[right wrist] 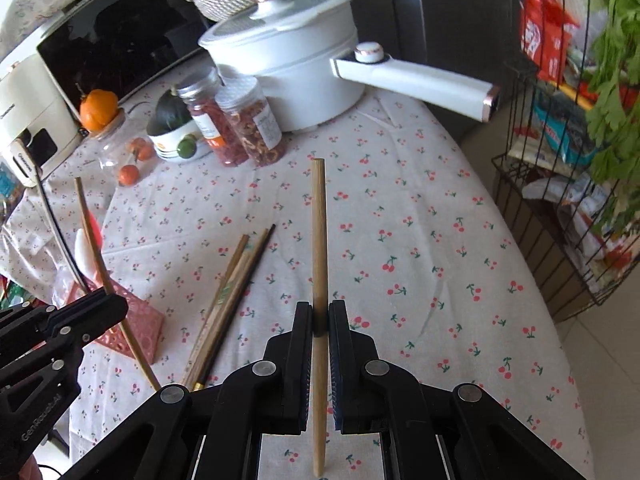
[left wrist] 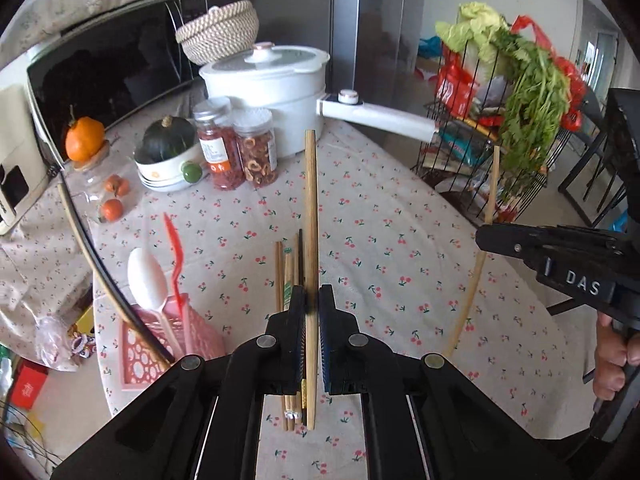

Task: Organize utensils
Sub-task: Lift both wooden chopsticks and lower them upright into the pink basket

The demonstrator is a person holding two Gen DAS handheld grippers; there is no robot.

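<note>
Setting: kitchen table under a cherry-print cloth (left wrist: 400, 216), with a white pot (left wrist: 272, 80), jars and a wire rack of greens behind.
Left gripper (left wrist: 312, 300): clenched on one pale chopstick (left wrist: 311, 216), pinched near its lower third, the long end pointing away.
Right gripper (right wrist: 320, 316): clenched on a second chopstick (right wrist: 319, 240), gripped about the same way, clear of the cloth.
Loose chopsticks (right wrist: 228, 300): a small bundle lying on the cloth, between the grippers.
Holder (left wrist: 160, 344): pink, at the table's left edge, already holding a white spoon (left wrist: 146, 276) and red fork (left wrist: 176, 256).
Handling: light, stiff, smooth wood; likely to pivot or slip in the pads, so a grip nearer mid-length should steady it.
Writing: "DAS" on the right gripper's body; "GenRobot.AI" on the left gripper's.
</note>
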